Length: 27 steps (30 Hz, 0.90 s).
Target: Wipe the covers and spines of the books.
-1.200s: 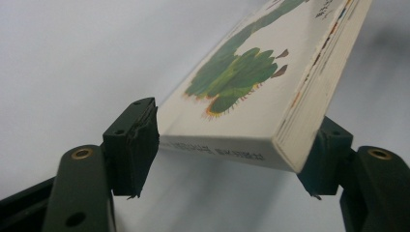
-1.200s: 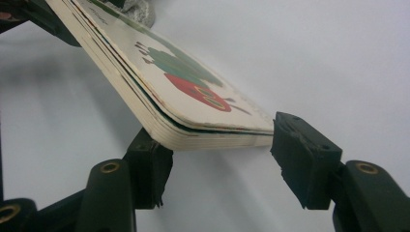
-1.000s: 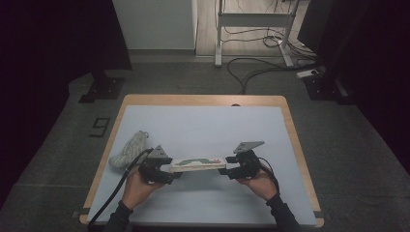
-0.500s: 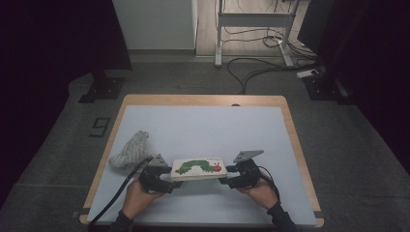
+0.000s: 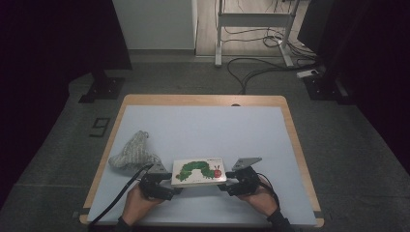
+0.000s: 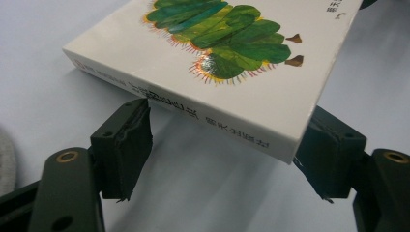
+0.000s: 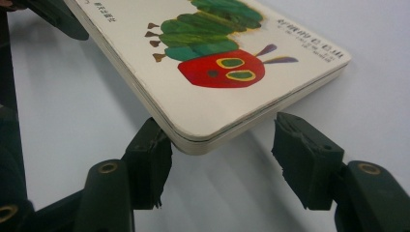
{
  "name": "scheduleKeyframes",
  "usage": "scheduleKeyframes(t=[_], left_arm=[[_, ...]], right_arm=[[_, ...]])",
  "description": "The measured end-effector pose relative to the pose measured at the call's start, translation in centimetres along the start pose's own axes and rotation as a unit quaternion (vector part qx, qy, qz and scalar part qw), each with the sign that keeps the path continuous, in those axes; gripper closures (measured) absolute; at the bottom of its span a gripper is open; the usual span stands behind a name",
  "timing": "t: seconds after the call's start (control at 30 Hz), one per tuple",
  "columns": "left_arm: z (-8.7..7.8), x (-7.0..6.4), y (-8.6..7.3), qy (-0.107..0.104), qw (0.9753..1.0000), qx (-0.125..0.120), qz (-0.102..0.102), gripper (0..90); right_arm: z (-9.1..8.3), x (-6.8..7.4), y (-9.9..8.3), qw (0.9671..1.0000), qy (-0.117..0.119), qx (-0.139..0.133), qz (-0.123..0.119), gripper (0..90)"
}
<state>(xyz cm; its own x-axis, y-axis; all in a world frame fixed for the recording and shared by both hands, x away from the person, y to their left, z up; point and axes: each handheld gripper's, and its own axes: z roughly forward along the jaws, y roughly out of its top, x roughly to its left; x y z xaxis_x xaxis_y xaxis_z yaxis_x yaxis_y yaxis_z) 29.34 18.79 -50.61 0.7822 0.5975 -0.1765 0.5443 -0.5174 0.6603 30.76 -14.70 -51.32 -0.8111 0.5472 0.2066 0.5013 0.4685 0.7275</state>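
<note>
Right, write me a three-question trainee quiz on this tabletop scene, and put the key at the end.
1. True or false: the white caterpillar board book lies between the left gripper and the right gripper.
2. Which lies left of the book? A) crumpled grey knitted cloth B) red mug C) steel spoon
3. Fill in: the caterpillar's head is coloured ____.

Key: 1 true; 2 A; 3 red.
</note>
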Motion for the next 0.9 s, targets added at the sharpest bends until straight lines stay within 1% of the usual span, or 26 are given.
scheduleKeyframes(t=[0.1, 0.2, 0.27, 0.43, 0.63, 0.77, 0.9], left_arm=[[0.0, 0.0, -0.2, -0.001, 1.0000, 0.000, 0.002, 25.7], [0.0, -0.1, -0.3, -0.001, 1.0000, 0.003, 0.006, 25.9], [0.0, -0.1, -0.5, -0.003, 0.9999, 0.003, 0.009, 26.6], [0.1, -0.3, -0.8, 0.000, 0.9998, 0.007, 0.016, 28.9], [0.3, -0.3, -1.2, 0.002, 0.9998, 0.009, 0.020, 33.3], [0.3, -0.2, -1.4, 0.004, 0.9997, 0.008, 0.023, 35.1], [0.3, 0.0, -1.4, 0.008, 0.9997, 0.007, 0.023, 36.0]], right_arm=[[0.1, 0.1, -0.2, 1.0000, 0.001, 0.000, -0.001, 39.0], [0.2, 0.2, -0.4, 0.9999, -0.002, 0.000, -0.010, 39.0], [0.3, 0.3, -0.5, 0.9998, -0.008, 0.001, -0.016, 39.0], [0.4, 0.6, -0.9, 0.9996, -0.014, 0.004, -0.024, 38.9], [0.6, 0.7, -1.3, 0.9996, -0.014, 0.004, -0.024, 38.9], [0.7, 0.8, -1.4, 0.9995, -0.014, 0.005, -0.027, 38.9], [0.7, 0.8, -1.5, 0.9996, -0.015, 0.001, -0.026, 38.9]])
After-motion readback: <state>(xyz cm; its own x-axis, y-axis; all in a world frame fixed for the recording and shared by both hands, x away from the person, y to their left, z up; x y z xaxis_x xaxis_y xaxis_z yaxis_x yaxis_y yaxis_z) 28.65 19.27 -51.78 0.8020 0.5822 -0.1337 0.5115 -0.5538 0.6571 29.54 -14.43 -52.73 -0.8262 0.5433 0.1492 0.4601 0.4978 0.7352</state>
